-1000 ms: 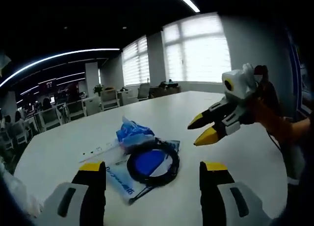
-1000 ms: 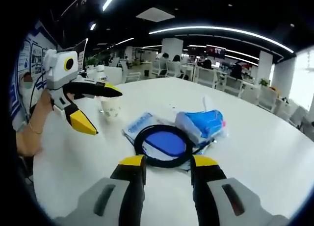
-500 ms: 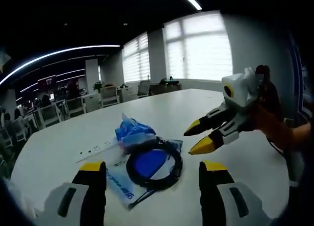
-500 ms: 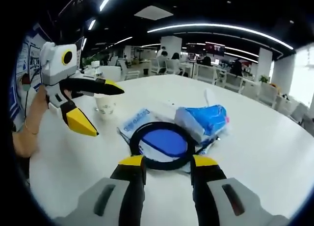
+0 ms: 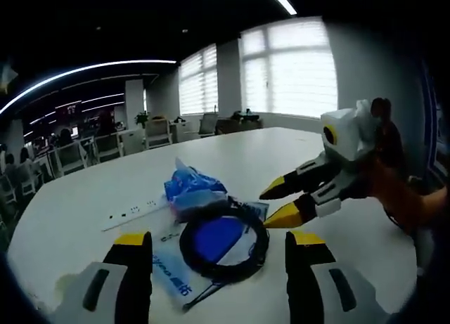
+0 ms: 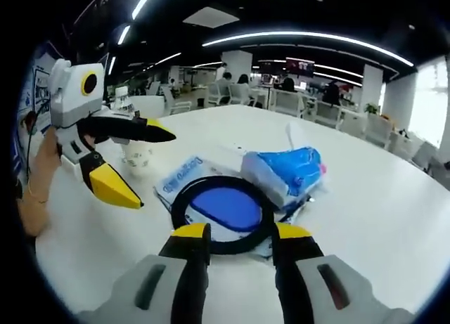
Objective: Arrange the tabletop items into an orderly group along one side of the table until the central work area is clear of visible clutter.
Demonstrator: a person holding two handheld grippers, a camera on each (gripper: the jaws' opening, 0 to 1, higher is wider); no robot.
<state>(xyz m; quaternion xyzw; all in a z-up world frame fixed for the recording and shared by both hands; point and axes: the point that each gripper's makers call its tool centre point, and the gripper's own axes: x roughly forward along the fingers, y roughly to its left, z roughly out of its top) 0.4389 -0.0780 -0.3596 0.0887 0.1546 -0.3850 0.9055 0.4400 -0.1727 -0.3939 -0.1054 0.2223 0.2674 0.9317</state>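
Note:
A black cable coil (image 5: 261,238) lies on a flat blue-and-white packet (image 5: 165,262) in the middle of the white table (image 5: 84,197). A blue tissue pack (image 5: 191,190) rests against the coil's far side. My left gripper (image 5: 219,243) is open and empty, its jaws on either side of the coil's near edge. My right gripper (image 5: 275,203) comes in from the right, open, with its tips just above the coil's rim. In the right gripper view the coil (image 6: 177,213), packet (image 6: 176,187) and tissue pack (image 6: 285,173) lie just beyond my open right gripper (image 6: 240,232). The left gripper (image 6: 151,169) hangs open at the left.
A white power strip (image 5: 133,213) lies left of the tissue pack. A paper cup (image 6: 137,155) and a water bottle (image 6: 121,95) stand behind the left gripper. Bare tabletop (image 6: 380,211) spreads to the right. Office chairs and desks fill the room behind.
Both cameras have come closer to the coil. The right gripper has dropped and shifted left toward the coil's rim. The items on the table have not moved.

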